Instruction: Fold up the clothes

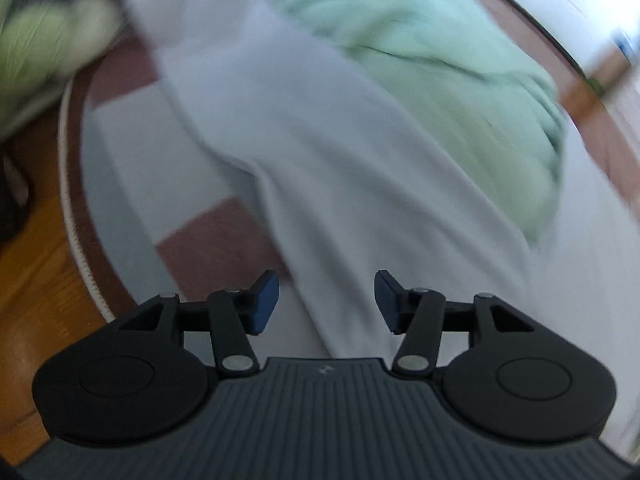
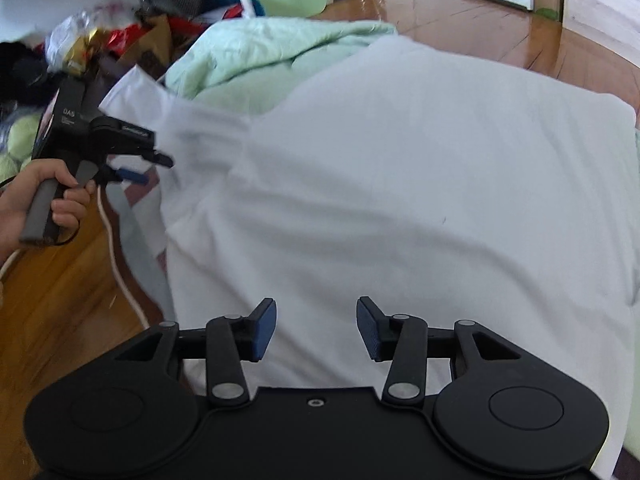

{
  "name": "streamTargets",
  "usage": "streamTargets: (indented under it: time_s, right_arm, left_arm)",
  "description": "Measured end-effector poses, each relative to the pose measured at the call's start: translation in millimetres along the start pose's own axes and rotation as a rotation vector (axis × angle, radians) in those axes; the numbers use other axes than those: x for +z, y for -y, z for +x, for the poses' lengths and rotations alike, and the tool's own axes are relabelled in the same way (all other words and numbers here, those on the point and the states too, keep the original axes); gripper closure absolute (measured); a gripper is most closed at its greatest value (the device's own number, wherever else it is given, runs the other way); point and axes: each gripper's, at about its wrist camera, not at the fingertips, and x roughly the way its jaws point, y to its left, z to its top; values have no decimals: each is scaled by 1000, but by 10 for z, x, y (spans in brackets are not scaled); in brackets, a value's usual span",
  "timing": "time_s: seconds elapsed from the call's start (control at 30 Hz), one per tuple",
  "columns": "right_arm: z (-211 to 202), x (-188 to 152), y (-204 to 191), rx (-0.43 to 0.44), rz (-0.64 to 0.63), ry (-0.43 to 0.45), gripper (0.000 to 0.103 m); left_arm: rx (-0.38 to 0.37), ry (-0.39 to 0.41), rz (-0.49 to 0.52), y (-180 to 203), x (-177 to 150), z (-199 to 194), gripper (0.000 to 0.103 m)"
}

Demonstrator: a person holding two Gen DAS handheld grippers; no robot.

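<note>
The right wrist view is sharp and shows what the blurred left one cannot: the white garment (image 2: pixel 400 200) lies spread out ahead of the right hand-held gripper (image 2: pixel 316 328), whose blue-padded fingers stand wide apart with nothing between them, just above the cloth's near part. To its far left, a hand (image 2: pixel 40 200) grips the handle of the left hand-held gripper (image 2: pixel 150 168), its fingers parted and empty, right at the garment's left edge. Beyond the garment lies a rumpled mint-green blanket (image 2: pixel 256 60), and farther left a heap of bags and wrappers (image 2: pixel 112 36) on the wooden floor (image 2: pixel 60 300).

The left wrist view, smeared by motion, shows the left hand-held gripper (image 1: pixel 326 300) with its jaws wide over a long white fold of the garment (image 1: pixel 320 160) running away ahead of it. Only here does a checked rug (image 1: pixel 208 232) of brown and pale squares show clearly, under the garment to the left, with a white cord (image 1: pixel 76 216) along its edge. The blanket (image 1: pixel 440 60) lies ahead and right.
</note>
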Motion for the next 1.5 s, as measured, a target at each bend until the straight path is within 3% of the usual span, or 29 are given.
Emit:
streamTargets:
  time_s: [0.07,0.2,0.27,0.37,0.43,0.47,0.5,0.53,0.6,0.7,0.73,0.8,0.87,0.97,1.1,1.17,1.2,1.33,1.43,1.5]
  right_arm:
    - [39,39,31,-6,-2,19,53]
    - [94,57,79,-20,12,28,53]
    - [136,44,73,-31,17,22,53]
    - [125,45,71,-39,27,13,53]
    - [155,27,64,-42,42,4,53]
    - [169,11,63,-46,49,-2,53]
    - [183,-5,63,-50,56,-9,53]
    - [195,-22,61,-55,62,-16,53]
    - [182,-70,6,-95,32,-34,53]
    - [162,-142,-76,-155,-12,-61,53]
    - [156,-165,-104,-175,-27,-70,53]
    - [142,-213,-156,-213,-56,-88,53]
    - [134,-246,-96,-198,-30,-94,53]
    - [126,-275,6,-198,16,-96,53]
    - [103,-282,159,-240,95,-99,53]
    - [-4,-307,249,-265,131,-53,53]
    - [-47,-321,302,-272,151,-39,53]
    - [-172,-411,552,-285,262,-40,53]
    - [-191,-401,662,-279,345,-74,53]
    - [-249,-333,635,-251,337,-40,53]
  left_arm:
    - [4,44,-40,-80,130,46,50]
    - [105,66,9,-62,182,222,47]
    - [98,110,31,-68,178,245,42]
    - [137,103,194,79,82,273,40]
    - [132,141,256,157,-7,292,43]
    - [123,159,273,175,-43,291,62]
    - [125,175,291,196,-70,282,90]
    - [126,180,294,206,-86,269,99]
    - [115,161,242,174,-66,236,98]
    - [68,143,80,29,29,206,99]
    - [54,161,74,48,13,137,99]
    - [22,223,122,167,-71,-62,99]
    - [-15,291,181,317,-172,-289,99]
    - [-96,422,342,730,-431,-797,99]
    - [-314,489,570,1323,-930,-1358,99]
    - [-427,401,701,1601,-1315,-1474,97]
    - [-450,341,746,1696,-1497,-1443,96]
    - [-470,81,854,1900,-2151,-1095,96]
    - [-480,-45,785,1757,-2155,-950,94]
    - [-493,-124,716,1631,-2097,-887,80]
